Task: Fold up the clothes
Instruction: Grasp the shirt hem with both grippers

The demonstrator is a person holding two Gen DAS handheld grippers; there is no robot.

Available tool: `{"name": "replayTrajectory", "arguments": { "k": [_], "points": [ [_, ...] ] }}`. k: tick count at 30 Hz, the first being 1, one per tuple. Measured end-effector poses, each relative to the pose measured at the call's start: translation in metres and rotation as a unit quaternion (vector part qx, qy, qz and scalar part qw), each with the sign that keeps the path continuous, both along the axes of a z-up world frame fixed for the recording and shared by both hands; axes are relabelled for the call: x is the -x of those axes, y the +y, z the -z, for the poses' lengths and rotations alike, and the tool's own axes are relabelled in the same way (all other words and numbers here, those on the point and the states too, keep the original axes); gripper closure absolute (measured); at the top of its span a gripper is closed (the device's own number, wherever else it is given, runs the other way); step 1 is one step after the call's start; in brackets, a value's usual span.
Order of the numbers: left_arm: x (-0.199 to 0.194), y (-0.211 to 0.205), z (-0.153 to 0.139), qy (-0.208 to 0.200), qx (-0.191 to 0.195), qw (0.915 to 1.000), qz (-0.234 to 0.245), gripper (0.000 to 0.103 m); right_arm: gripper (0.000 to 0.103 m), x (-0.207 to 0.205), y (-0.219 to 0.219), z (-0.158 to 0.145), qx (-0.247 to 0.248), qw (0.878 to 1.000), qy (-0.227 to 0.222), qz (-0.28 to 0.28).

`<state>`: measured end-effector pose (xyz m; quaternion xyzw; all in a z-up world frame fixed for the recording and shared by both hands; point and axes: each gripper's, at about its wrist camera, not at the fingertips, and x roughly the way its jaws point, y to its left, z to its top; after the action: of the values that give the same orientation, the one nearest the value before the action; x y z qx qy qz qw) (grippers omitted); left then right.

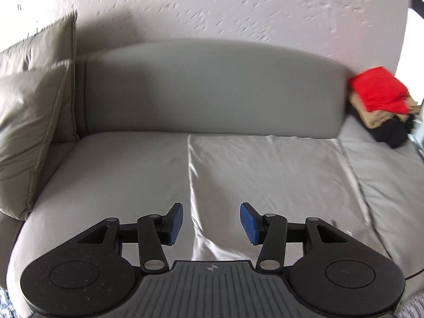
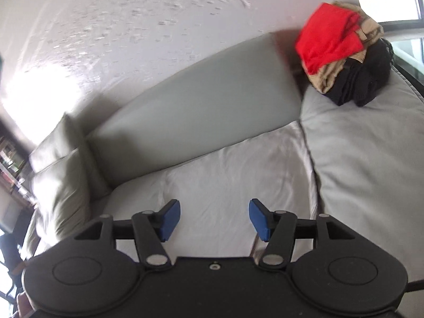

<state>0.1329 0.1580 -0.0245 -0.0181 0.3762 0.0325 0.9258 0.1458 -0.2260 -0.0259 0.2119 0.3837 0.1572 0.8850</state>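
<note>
Left wrist view: my left claw (image 1: 211, 224) hangs over the sofa seat (image 1: 111, 175) with its blue pads (image 1: 176, 222) spread wide and nothing between them. Below and ahead of the gap lies the pale grey garment (image 1: 267, 175), spread flat on the seat with soft creases. Its left edge runs down the seat and passes just under the space between my pads, and its far edge lies against the foot of the sofa backrest (image 1: 212, 87). I cannot tell what kind of clothing it is.

To the left of the backrest, two olive cushions (image 1: 34, 111) lean against each other at the sofa's end. To the right of the backrest, at the far right corner of the seat, sits a stack of folded clothes (image 1: 381, 106): a red piece on top, a tan one under it, a black one at the bottom. The white textured wall (image 1: 212, 8) rises behind the backrest.

From the right wrist view, my right claw (image 2: 214, 220) is also spread wide and empty, its blue pads (image 2: 169, 220) held over the same pale grey garment (image 2: 233, 175), not touching it. The backrest (image 2: 198, 106) slants across this view. The folded stack (image 2: 344, 55) sits beyond its right end, on the neighbouring seat cushion, apart from the garment. The olive cushions (image 2: 61, 185) lie off the backrest's left end.
</note>
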Motion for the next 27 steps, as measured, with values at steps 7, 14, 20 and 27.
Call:
{"name": "replayTrajectory", "arguments": {
  "k": [7,14,20,27],
  "points": [
    [-0.110,0.039,0.065,0.041,0.025,0.9981,-0.039,0.055,0.050,-0.114,-0.012,0.075,0.009,0.998,0.060,0.035],
    [-0.206,0.076,0.119,0.049,0.062,0.9944,-0.070,0.056,0.061,-0.204,-0.033,0.137,0.001,0.995,0.073,0.073],
    [-0.250,0.094,0.151,0.059,0.092,0.9911,-0.075,0.056,0.064,-0.242,-0.052,0.171,-0.008,0.992,0.081,0.095],
    [-0.272,0.101,0.159,0.050,0.122,0.9904,-0.041,0.061,0.069,-0.263,-0.060,0.190,0.000,0.994,0.074,0.085]
  ]
}}
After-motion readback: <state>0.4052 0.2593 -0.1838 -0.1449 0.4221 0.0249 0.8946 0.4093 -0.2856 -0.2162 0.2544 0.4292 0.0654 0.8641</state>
